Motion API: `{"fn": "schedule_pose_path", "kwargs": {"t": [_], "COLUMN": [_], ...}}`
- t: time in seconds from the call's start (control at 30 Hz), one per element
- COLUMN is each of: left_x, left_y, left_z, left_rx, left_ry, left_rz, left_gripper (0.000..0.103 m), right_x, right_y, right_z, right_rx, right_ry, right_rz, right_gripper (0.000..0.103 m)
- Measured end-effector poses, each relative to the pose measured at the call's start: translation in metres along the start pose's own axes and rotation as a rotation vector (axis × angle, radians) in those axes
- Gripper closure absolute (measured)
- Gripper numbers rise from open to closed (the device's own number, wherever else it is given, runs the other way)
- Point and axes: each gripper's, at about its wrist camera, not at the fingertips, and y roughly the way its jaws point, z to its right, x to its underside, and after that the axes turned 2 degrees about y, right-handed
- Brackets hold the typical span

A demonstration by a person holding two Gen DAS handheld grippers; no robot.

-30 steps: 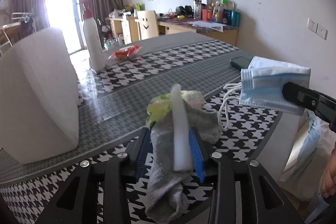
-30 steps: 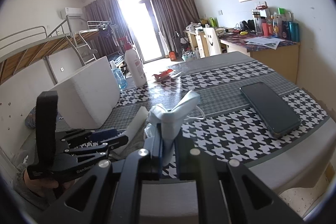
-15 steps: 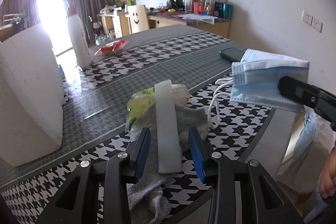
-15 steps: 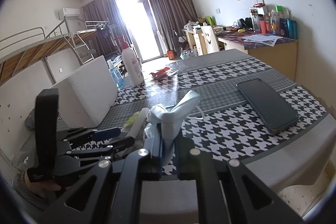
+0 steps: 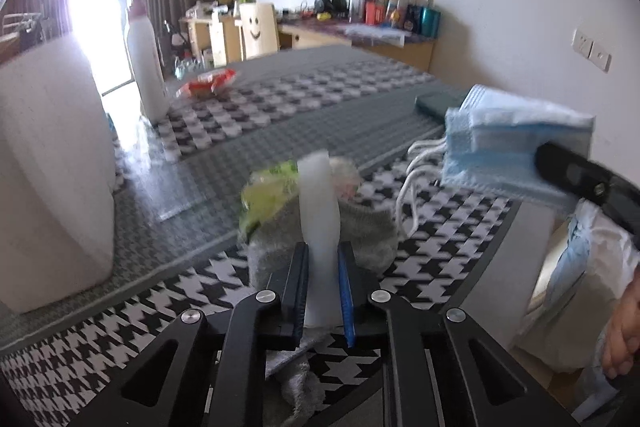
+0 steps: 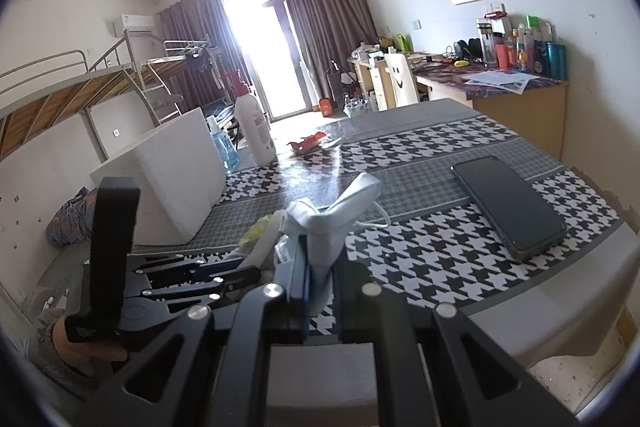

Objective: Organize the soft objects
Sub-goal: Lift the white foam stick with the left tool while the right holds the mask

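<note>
A white foam strip (image 5: 318, 195) stands upright between the blue pads of my left gripper (image 5: 322, 255). Its jaws are closing and the pads press on the strip's sides. Behind and under the strip lies a grey sock (image 5: 368, 231) with a yellow-green soft packet (image 5: 268, 191) beside it, all on the houndstooth table (image 5: 280, 115). To the right, a folded blue face mask (image 5: 500, 155) hangs in the air with its white loops dangling. My right gripper (image 6: 320, 247) is shut on that mask (image 6: 340, 211), and the left gripper (image 6: 244, 267) shows low at its left.
A big white foam box (image 5: 52, 163) stands at the left. Behind it are a white bottle (image 5: 146, 75) and a red wrapper (image 5: 206, 83). A dark phone (image 6: 508, 203) lies near the table's right edge. A hand and a white bag show past that edge.
My left gripper's jaws have come together onto the white strip, which stood loose between them half a second ago. The right gripper and its mask have kept still.
</note>
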Motion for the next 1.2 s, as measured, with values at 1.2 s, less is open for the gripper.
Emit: {"fn": "schedule_pose_path", "kwargs": {"t": [1.2], "left_x": [-0.020], "left_y": [-0.086], "left_z": [-0.047], "left_rx": [-0.075], "left_ry": [-0.030], "left_rz": [0.221], "left_gripper": [0.087], "right_x": [-0.034], "right_y": [0.014], "right_z": [-0.058], "right_rx": [-0.078], "right_ry": [-0.107], "right_rz": [0.056], "right_gripper": [0.091]}}
